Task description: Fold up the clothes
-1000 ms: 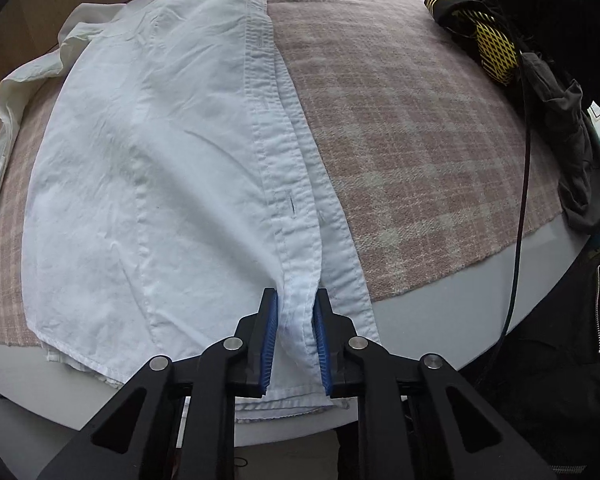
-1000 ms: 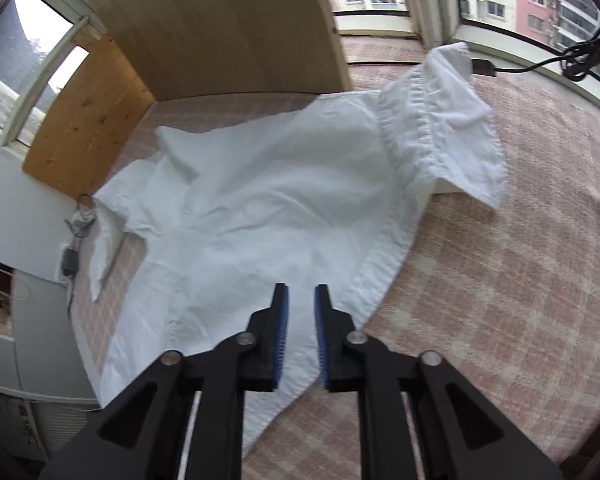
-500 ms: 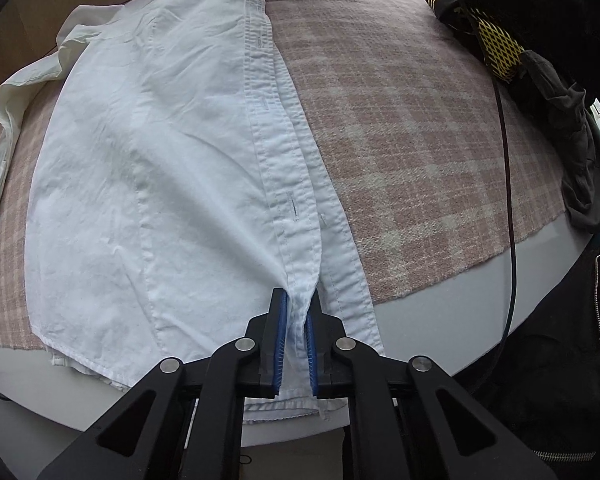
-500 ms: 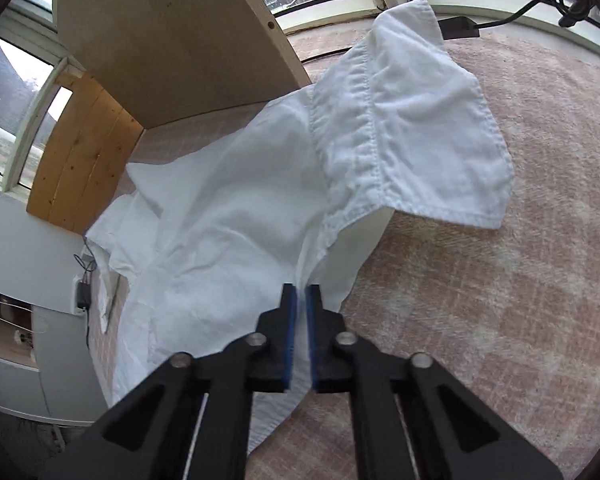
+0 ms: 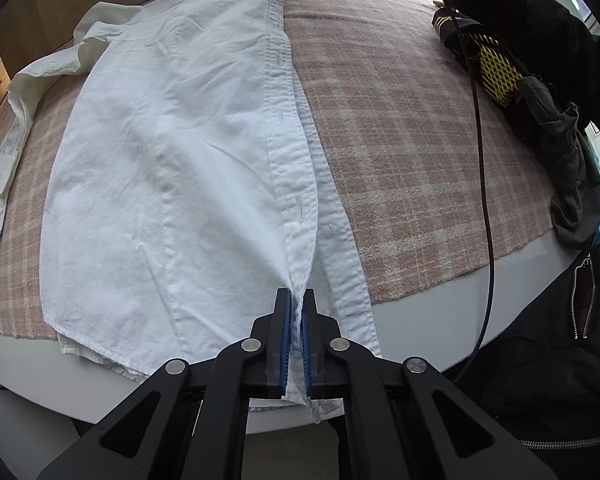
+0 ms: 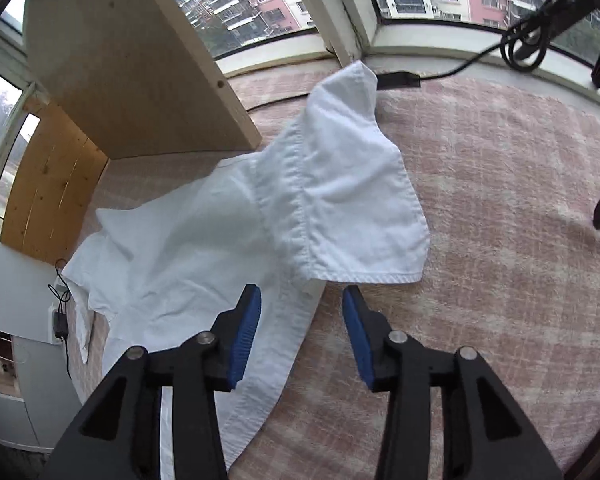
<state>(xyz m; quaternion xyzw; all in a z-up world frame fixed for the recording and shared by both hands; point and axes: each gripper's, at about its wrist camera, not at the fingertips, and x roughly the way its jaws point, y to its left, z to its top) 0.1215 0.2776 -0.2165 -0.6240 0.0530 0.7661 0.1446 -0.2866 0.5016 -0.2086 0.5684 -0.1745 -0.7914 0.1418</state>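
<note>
**Left claw pinching the shirt hem, right claw spread above the collar**

While the white shirt [image 5: 172,184] lies flat across the checked blanket [image 5: 412,152] on the round desk [image 5: 480,300], the left claw [image 5: 296,312] is clenched on the bottom of its button strip, right at the desk's near edge. At the far end, the right claw [image 6: 302,320] hangs released, its blue pads wide apart, with the shirt's collar [image 6: 352,208] just ahead of them and the front edge running beneath. Dark clothes [image 5: 540,92] sit piled well off to the right.
</note>
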